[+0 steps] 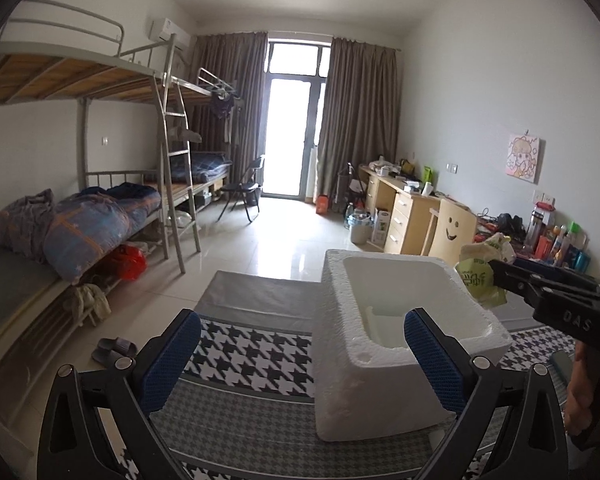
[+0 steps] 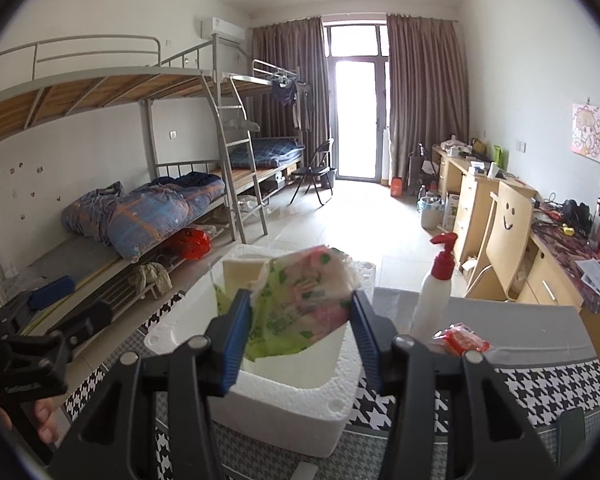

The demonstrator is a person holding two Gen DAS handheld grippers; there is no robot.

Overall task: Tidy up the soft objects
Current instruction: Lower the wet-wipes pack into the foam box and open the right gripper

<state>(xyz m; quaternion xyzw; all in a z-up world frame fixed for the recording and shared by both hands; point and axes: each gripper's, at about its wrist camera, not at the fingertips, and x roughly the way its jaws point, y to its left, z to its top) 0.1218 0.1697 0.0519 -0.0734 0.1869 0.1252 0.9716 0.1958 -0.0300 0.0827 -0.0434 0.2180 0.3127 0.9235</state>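
Note:
A white foam box point(image 1: 400, 332) stands open on a houndstooth-covered table point(image 1: 252, 352). My right gripper point(image 2: 300, 320) is shut on a soft green and pink tissue pack point(image 2: 300, 300) and holds it above the foam box point(image 2: 292, 396). In the left wrist view the same pack point(image 1: 482, 276) hangs from the right gripper point(image 1: 496, 270) beyond the box's right side. My left gripper point(image 1: 300, 356) is open and empty, its blue pads point(image 1: 168, 360) wide apart, hovering in front of the box's near left corner.
A white pump bottle with a red top point(image 2: 434, 288) and a small red packet point(image 2: 462, 338) sit on the table right of the box. Bunk beds point(image 1: 100, 208) line the left wall, desks point(image 2: 484, 196) and a wooden chair point(image 2: 504, 232) the right.

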